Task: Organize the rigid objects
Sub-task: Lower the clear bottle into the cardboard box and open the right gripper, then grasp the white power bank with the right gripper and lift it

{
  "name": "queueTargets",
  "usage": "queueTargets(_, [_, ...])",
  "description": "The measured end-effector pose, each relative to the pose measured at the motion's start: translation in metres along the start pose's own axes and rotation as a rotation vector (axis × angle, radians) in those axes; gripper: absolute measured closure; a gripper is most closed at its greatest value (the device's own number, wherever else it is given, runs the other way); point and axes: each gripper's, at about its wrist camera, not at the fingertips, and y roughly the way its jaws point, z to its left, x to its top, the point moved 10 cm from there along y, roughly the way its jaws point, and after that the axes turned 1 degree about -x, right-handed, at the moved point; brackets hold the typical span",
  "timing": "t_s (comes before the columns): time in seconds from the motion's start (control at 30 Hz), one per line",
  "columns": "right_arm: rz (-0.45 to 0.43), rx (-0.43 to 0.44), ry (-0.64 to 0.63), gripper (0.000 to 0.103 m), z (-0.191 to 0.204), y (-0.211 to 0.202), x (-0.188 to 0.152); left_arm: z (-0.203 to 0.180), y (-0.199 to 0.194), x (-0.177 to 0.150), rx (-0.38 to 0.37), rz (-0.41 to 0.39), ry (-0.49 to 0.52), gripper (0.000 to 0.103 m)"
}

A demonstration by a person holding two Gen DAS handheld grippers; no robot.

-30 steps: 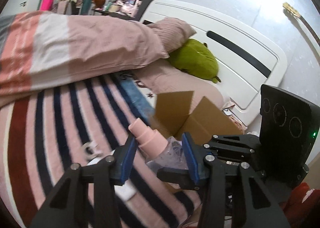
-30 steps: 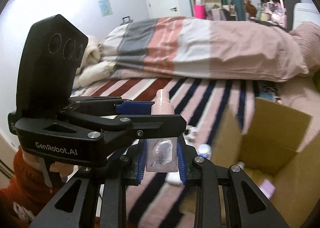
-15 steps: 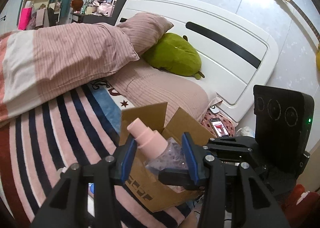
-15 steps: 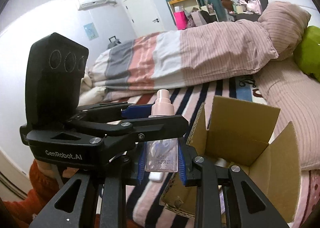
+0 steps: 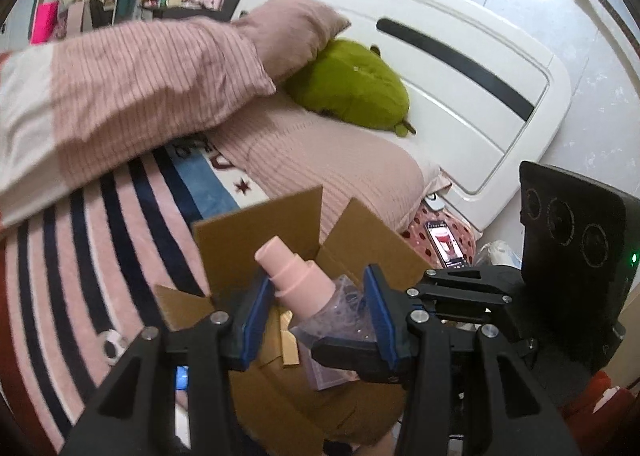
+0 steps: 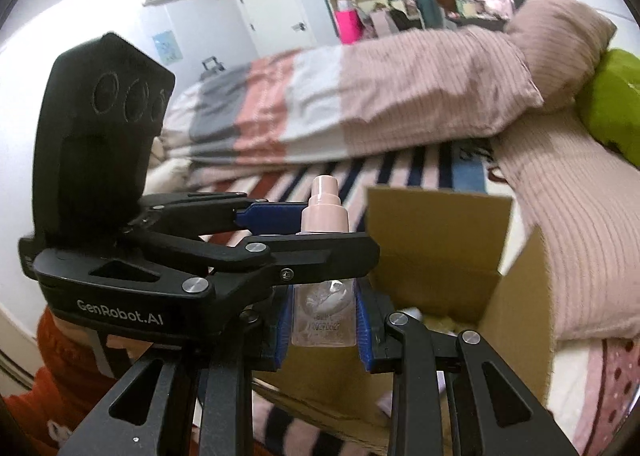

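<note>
A clear spray bottle with a pink cap (image 5: 298, 282) (image 6: 325, 216) is held upright by both grippers at once. My left gripper (image 5: 316, 312) is shut on its upper body near the cap. My right gripper (image 6: 323, 330) is shut on its lower body. The bottle hangs above the near edge of an open cardboard box (image 5: 280, 232) (image 6: 436, 240) that sits on the striped bed cover. Small items lie inside the box, partly hidden.
A pink striped duvet (image 5: 120, 96) and pillow lie behind the box. A green plush (image 5: 352, 84) rests by the white headboard (image 5: 460, 68). A phone (image 5: 444, 244) lies right of the box. Small objects (image 5: 110, 344) lie on the cover to the left.
Both grippers have carried the bottle together toward the box, from over the striped cover to above its near edge. The box now looms larger and closer in both views.
</note>
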Motion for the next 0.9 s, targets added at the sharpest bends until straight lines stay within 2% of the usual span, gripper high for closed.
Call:
queueTargets(0.1, [0.032, -0.044, 0.0, 0.081, -0.013, 0.006, -0.009, -0.002, 0.019, -0.004, -0.004, 0.042, -0.006, 0.06])
queueTargets(0.23, [0.075, -0.122, -0.018, 0.081, -0.025, 0.012, -0.017, -0.006, 0.036, -0.007, 0.026, 0.084, 0.011, 0.059])
queueTargets(0.3, [0.081, -0.17, -0.025, 0.08, -0.03, 0.012, -0.019, -0.007, 0.036, -0.007, 0.04, 0.084, 0.02, 0.05])
queueTargets(0.37, [0.082, -0.187, -0.024, 0.072, -0.033, 0.01, -0.019, -0.007, 0.031, -0.005, 0.044, 0.064, 0.02, 0.032])
queueTargets(0.47, [0.077, -0.175, -0.025, 0.069, -0.028, 0.006, -0.02, -0.005, 0.012, -0.002, 0.055, 0.02, 0.02, 0.022])
queueTargets(0.7, [0.033, -0.122, -0.084, 0.069, 0.017, 0.0, -0.011, 0.02, -0.051, -0.003, 0.111, -0.087, -0.003, 0.021])
queueTargets(0.9, [0.002, -0.031, -0.186, 0.069, 0.087, 0.008, -0.003, 0.064, -0.109, -0.024, 0.228, -0.164, -0.038, 0.021])
